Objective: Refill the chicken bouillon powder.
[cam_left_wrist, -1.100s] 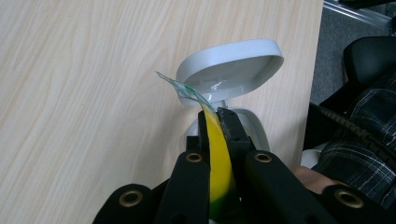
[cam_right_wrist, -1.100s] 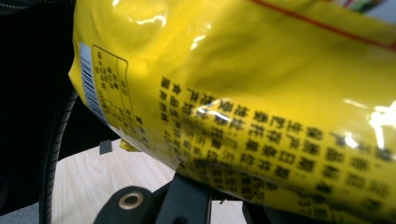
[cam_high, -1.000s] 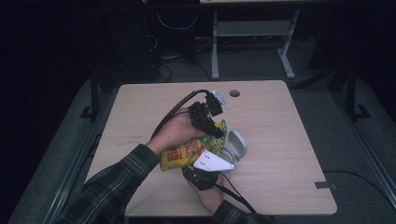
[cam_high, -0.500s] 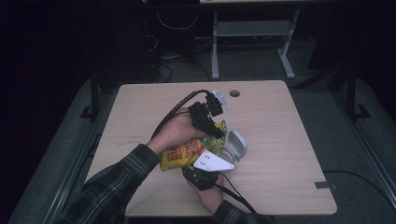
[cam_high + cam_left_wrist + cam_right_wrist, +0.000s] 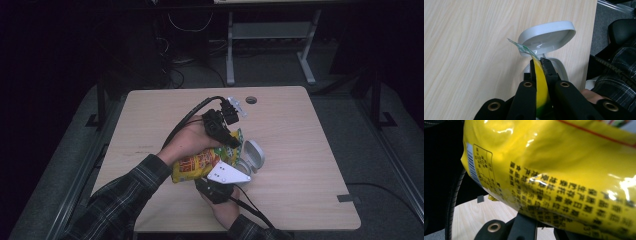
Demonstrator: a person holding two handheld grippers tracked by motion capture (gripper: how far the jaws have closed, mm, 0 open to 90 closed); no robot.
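A yellow snack bag [image 5: 197, 164] is held above the table between both grippers. My left gripper [image 5: 233, 142] comes in from the far side and is shut on the bag's top edge [image 5: 540, 82], whose clear sealed strip sticks out past the jaw tips. Just beyond it stands a small white container [image 5: 546, 37] with its hinged lid open [image 5: 252, 154]. My right gripper [image 5: 216, 175], with its grey plate on top, meets the bag's near end. In the right gripper view the printed bag [image 5: 564, 170] covers the jaw tips, and the jaw arms stand close together.
The light wooden table [image 5: 310, 150] has a round cable hole [image 5: 251, 100] near its far edge. Black cables trail from both grippers. A plaid sleeve [image 5: 125, 195] lies over the near left of the table. A metal desk frame [image 5: 270, 45] stands behind.
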